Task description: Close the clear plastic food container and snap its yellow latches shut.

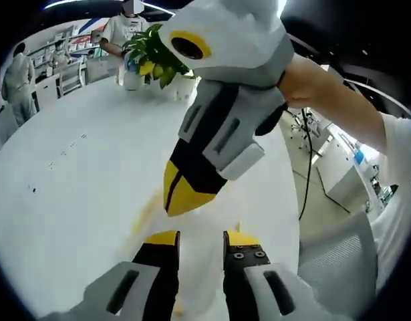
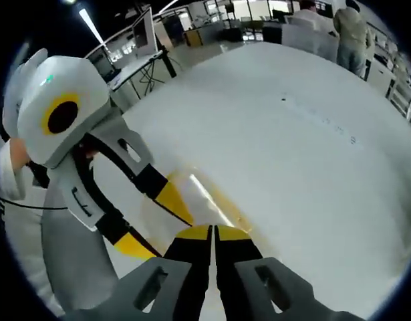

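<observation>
Container (image 2: 192, 200) on table (image 2: 312, 134), under both grippers. Left gripper (image 1: 202, 241) spread above it; right gripper (image 2: 212, 231) pressed together at its yellow edge. Could skid off latch, pushing box away.

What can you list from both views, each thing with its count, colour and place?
table: one, white, round, under everything
container: one, clear with yellow trim, on the table at the jaws
plant: one, green and yellow, white pot, far table edge
cable: one, black, beyond the table edge
people: several, standing in the background
arm: one, holding the right gripper
left gripper: grey, black, yellow tips, jaws open
right gripper: same colours, jaws shut
</observation>
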Available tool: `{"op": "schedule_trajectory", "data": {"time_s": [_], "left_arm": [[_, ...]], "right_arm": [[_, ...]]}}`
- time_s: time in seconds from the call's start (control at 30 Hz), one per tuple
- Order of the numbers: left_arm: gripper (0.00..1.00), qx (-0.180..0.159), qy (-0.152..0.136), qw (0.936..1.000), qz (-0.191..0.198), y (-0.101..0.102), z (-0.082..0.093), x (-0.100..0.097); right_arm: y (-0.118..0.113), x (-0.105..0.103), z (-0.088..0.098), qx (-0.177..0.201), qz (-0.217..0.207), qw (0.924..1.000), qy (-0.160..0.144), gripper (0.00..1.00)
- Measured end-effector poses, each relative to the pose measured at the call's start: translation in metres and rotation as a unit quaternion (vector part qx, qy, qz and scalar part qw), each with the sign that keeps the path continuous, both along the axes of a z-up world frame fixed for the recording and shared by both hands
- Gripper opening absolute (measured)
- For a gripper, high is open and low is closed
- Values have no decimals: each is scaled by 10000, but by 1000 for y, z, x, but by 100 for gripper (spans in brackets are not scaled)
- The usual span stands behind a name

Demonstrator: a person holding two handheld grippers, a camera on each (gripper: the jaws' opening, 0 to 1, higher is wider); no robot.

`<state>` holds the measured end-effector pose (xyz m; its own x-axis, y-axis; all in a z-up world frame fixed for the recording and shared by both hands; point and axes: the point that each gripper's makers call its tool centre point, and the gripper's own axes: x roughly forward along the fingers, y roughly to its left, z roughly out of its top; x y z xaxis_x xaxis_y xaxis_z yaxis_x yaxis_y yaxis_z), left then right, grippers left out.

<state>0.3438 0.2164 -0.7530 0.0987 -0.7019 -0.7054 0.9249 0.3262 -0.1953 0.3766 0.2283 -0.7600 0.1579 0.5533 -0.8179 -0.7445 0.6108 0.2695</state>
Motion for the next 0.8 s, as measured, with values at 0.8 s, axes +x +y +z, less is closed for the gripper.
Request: {"op": "schedule_trajectory", "data": {"time_s": [0.8], "left_arm": [[46, 137, -818, 9910, -1053, -2, -13, -21]], "right_arm": [[8, 21, -5, -67, 175, 9998, -65, 15]]}}
